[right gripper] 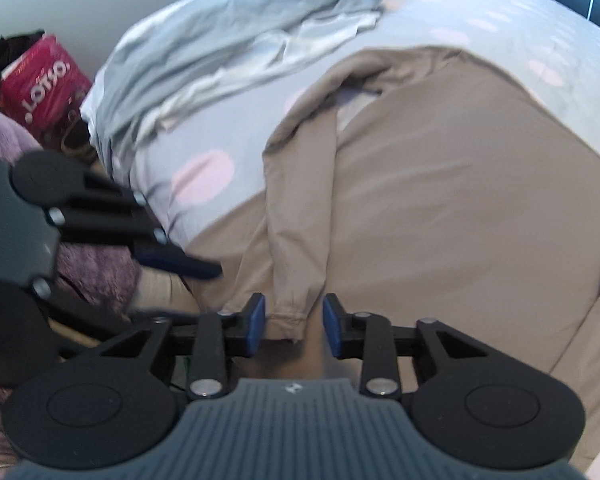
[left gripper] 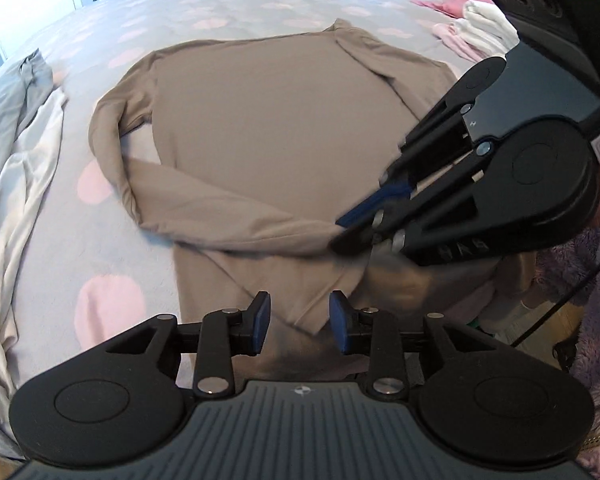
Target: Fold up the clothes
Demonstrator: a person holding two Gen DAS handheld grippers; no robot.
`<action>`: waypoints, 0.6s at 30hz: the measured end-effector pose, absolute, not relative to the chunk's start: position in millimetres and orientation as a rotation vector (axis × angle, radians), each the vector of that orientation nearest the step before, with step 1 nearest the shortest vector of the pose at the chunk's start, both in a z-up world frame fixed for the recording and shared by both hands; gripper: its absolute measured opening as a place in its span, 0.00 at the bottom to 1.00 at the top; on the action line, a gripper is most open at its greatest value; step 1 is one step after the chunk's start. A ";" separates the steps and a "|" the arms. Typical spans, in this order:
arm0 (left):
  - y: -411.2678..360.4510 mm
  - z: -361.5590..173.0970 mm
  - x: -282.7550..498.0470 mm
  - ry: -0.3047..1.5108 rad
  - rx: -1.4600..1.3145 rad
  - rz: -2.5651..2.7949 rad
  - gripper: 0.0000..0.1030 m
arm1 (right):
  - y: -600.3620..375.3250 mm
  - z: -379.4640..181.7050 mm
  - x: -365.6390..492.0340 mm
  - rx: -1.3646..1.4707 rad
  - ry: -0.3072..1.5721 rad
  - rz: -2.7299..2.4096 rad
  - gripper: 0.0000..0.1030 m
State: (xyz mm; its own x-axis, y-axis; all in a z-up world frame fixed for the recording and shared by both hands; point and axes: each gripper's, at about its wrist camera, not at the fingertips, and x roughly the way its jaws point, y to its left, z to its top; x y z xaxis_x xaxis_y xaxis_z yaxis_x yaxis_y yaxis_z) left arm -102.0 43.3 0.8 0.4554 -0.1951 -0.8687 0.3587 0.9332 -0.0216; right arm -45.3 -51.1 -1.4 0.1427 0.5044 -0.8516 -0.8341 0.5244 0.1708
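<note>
A tan long-sleeved top lies flat on the bed, one sleeve folded across its lower body. My left gripper is open over the top's near hem, holding nothing. My right gripper comes in from the right in the left wrist view, above the end of the folded sleeve. In the right wrist view the right gripper is open with the sleeve cuff lying between its pads, not pinched. The left gripper's blue fingers show at the left there, blurred.
The bed has a grey cover with pink spots. A crumpled grey and white garment lies at the left. Pink and white folded clothes sit at the far right. A red package and a purple fluffy fabric are beside the bed.
</note>
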 end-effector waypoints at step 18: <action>13.0 -0.1 -106.0 0.915 0.214 -0.195 0.39 | -79.6 16.0 -17.2 0.126 1.146 1.039 0.05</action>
State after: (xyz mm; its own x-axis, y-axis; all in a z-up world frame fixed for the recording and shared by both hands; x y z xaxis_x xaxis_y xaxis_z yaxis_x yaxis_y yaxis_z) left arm -106.0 13.0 -0.1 0.5951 -0.0759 -0.8000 0.2573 0.9611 0.1002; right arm -17.2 -79.6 16.0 0.0249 0.7282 -0.6849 -0.6104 0.5537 0.5665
